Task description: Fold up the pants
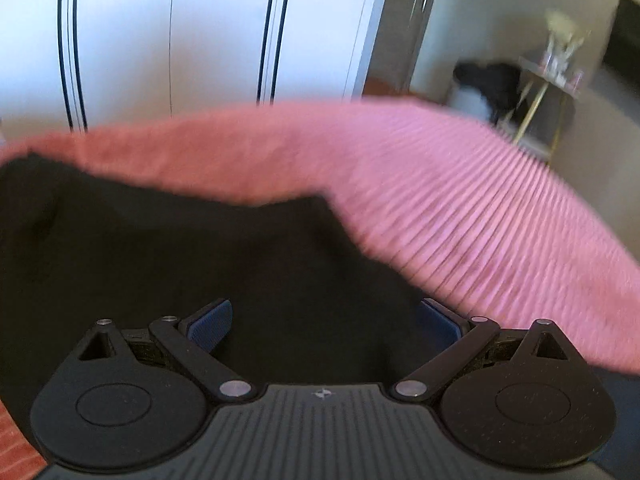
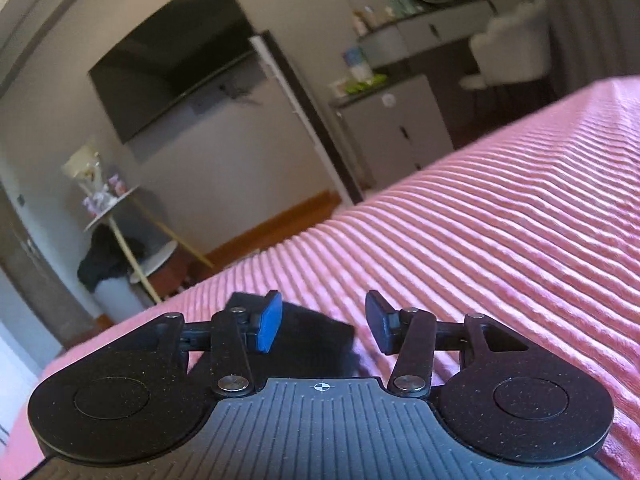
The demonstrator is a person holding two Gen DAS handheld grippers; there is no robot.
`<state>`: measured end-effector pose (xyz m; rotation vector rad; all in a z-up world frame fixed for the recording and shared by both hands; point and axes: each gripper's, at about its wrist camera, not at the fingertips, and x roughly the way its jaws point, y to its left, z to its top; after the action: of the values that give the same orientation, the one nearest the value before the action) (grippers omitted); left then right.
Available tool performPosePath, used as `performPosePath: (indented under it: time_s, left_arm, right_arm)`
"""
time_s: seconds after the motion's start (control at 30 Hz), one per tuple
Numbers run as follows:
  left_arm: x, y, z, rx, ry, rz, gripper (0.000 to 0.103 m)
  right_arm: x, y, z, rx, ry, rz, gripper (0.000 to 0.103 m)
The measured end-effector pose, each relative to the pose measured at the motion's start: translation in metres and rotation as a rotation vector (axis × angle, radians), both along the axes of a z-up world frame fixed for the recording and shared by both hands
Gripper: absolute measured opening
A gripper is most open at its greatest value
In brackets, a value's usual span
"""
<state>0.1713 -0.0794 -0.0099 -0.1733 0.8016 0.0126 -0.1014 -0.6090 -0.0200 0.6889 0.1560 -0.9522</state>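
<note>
Pants [image 1: 208, 248], black, on pink bedspread [image 1: 460, 192]

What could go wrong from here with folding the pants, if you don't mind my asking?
1. Both grippers are open: the left gripper hangs over the black pants and could pinch only the top layer, leaving the fold uneven.
2. The right gripper has just a corner of the pants between its fingers; closing there may also catch the ribbed pink bedspread.
3. The left view is blurred, so aiming may be off.
</note>
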Motion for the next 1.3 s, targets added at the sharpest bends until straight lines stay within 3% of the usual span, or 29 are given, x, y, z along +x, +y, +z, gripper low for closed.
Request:
performPosePath:
  time_s: [0.1,0.27,0.37,0.53,0.57,0.63,0.67,0.77,0.8,0.9,1.0,1.07,1.13,1.2,1.3]
  left_arm:
    - [0.006,0.004,-0.012,0.008,0.002,0.004,0.099]
    - [0.032,0.004,0.001,-0.006,-0.052,0.0,0.098]
    - [0.056,0.0,-0.003,-0.005,-0.017,-0.032,0.093]
    - [0.081,-0.012,-0.017,0.079,0.052,-0.027,0.09]
    - [0.081,-0.013,-0.016,0.088,0.043,-0.016,0.085]
    - [0.081,-0.015,-0.016,0.134,0.034,0.0,0.069]
    - [0.081,-0.016,-0.016,0.164,0.027,0.003,0.056]
    - [0.077,-0.016,-0.015,0.228,0.005,0.005,0.034]
    - [0.077,-0.015,-0.014,0.239,0.003,0.02,0.029]
    - [0.081,-0.012,-0.009,0.219,0.0,0.046,0.025]
    - [0.091,-0.013,-0.009,0.232,-0.022,0.056,0.025]
    - [0.097,-0.015,-0.014,0.235,-0.004,0.058,0.031]
    - [0.093,-0.023,-0.012,0.262,0.0,0.041,0.048]
    - [0.077,-0.032,-0.005,0.258,-0.012,-0.001,0.081]
    - [0.038,-0.042,0.009,0.261,-0.083,-0.069,0.085]
  right_arm:
    - [0.009,0.002,-0.001,-0.011,0.03,0.013,0.058]
    - [0.01,-0.003,-0.005,0.005,0.037,-0.002,0.059]
    - [0.009,-0.006,-0.01,0.029,0.041,-0.013,0.059]
    - [0.013,-0.007,-0.015,0.023,0.099,-0.012,0.059]
    - [0.014,-0.008,-0.015,0.021,0.106,-0.013,0.059]
    - [0.014,-0.009,-0.016,0.023,0.106,-0.018,0.058]
    - [0.014,-0.011,-0.017,0.031,0.103,-0.019,0.057]
    - [0.011,-0.016,-0.02,0.061,0.092,-0.03,0.054]
    - [0.009,-0.017,-0.02,0.062,0.086,-0.034,0.054]
    - [-0.001,-0.02,-0.018,0.055,0.061,-0.061,0.054]
    - [-0.013,-0.026,-0.02,0.081,0.042,-0.086,0.055]
    - [-0.022,-0.032,-0.025,0.137,0.005,-0.092,0.059]
    - [-0.03,-0.037,-0.028,0.19,-0.052,-0.07,0.059]
    - [-0.032,-0.041,-0.032,0.248,-0.086,-0.012,0.061]
    - [-0.038,-0.043,-0.036,0.303,-0.119,-0.006,0.062]
